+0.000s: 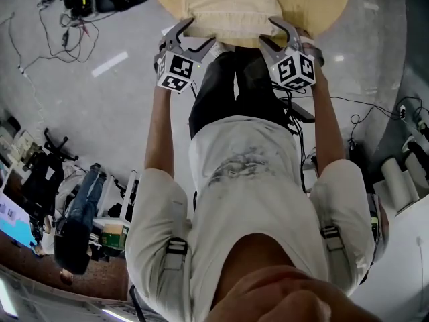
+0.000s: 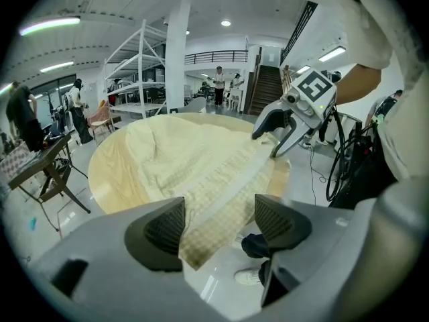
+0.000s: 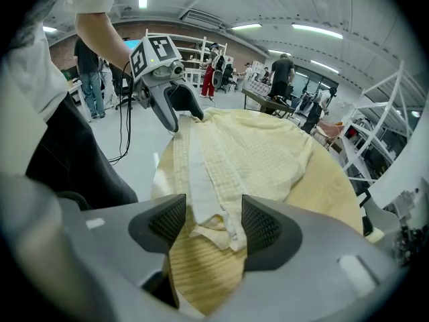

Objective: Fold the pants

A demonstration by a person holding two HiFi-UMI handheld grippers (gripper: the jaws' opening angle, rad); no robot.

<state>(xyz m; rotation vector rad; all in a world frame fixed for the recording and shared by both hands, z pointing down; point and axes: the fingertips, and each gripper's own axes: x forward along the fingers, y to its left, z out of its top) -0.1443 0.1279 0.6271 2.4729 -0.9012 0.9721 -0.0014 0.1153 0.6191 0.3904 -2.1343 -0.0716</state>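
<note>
Shows cream pants [image 1: 228, 9] flat on round table [image 1: 322, 5], near edge at the rim. Has left gripper [image 1: 198, 33] and right gripper [image 1: 267, 30] wide open at its corners, cloth between jaws but unpinched: probably pre-grasp for first fold. Needs both closing on the corners, then an even lift.

A big open workshop hall: white metal racks [image 2: 137, 69], a staircase [image 2: 267, 89] up to a mezzanine [image 2: 214, 57], cables [image 1: 57, 29] trailing across the polished floor [image 1: 100, 113].
</note>
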